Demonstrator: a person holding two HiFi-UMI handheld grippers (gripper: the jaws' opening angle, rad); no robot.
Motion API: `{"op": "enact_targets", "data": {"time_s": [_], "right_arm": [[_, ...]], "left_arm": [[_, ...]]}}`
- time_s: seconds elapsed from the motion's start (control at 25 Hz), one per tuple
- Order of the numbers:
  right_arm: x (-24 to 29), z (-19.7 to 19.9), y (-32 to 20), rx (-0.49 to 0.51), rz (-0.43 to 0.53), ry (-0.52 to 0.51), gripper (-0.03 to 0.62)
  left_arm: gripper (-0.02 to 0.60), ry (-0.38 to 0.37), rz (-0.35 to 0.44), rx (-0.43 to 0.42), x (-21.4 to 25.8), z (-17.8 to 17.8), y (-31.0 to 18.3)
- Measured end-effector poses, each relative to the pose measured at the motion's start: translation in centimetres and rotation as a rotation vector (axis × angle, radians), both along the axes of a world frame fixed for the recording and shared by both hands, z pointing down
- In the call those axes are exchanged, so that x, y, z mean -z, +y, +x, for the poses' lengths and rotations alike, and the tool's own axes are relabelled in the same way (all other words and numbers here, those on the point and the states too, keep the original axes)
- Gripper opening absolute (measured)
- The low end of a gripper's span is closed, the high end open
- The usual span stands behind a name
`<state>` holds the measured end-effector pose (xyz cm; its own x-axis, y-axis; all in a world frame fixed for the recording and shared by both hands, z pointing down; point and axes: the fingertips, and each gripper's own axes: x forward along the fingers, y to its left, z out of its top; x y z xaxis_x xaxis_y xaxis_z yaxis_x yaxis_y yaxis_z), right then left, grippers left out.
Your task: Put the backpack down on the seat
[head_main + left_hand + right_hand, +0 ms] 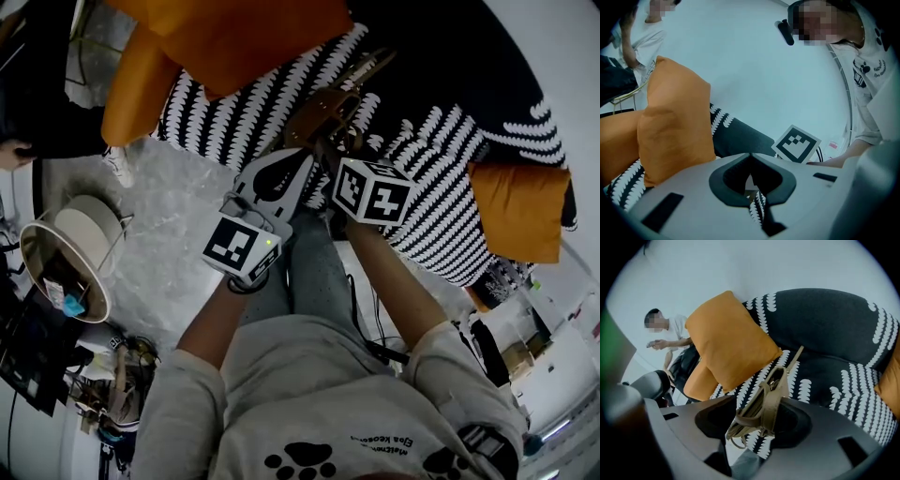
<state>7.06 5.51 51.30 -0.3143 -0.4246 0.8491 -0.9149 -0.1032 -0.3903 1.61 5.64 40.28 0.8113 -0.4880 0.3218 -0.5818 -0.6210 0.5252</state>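
Observation:
A small tan backpack (pixel 323 111) lies on its side near the front edge of the black-and-white patterned sofa seat (pixel 427 183). My right gripper (pixel 330 141) points steeply down at it and is open. In the right gripper view the backpack (pixel 771 397) stands between the wide jaws of the right gripper (pixel 754 423) with room on both sides. My left gripper (pixel 305 159) hovers just left of the bag with its tips together. In the left gripper view the left gripper (pixel 751 176) is shut on nothing, and only the sofa pattern shows below its pads.
Orange cushions lean on the sofa at the back left (pixel 234 37) and at the right (pixel 516 211). A round white stand (pixel 70 253) and cluttered gear sit on the grey floor to the left. A second person (pixel 665 333) stands beyond the sofa's left end.

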Motion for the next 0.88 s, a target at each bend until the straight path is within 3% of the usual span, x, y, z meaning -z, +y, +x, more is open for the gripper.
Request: {"op": "enact_targets", "data": {"time_s": [0.32, 0.52, 0.88], "right_arm": [[1.3, 3.4, 0.7, -0.012, 0.030, 0.156, 0.218], [2.1, 4.1, 1.2, -0.059, 0.042, 0.134, 0.219], [6.3, 4.5, 0.4, -0.083, 0.180, 0.160, 0.218]], "left_arm": [[0.018, 0.017, -0.008, -0.033, 0.8, 1.3, 0.4], [0.018, 0.026, -0.014, -0.044, 1.2, 1.9, 0.8], [0.018, 0.023, 0.014, -0.087, 2.7, 2.5, 0.1]]}}
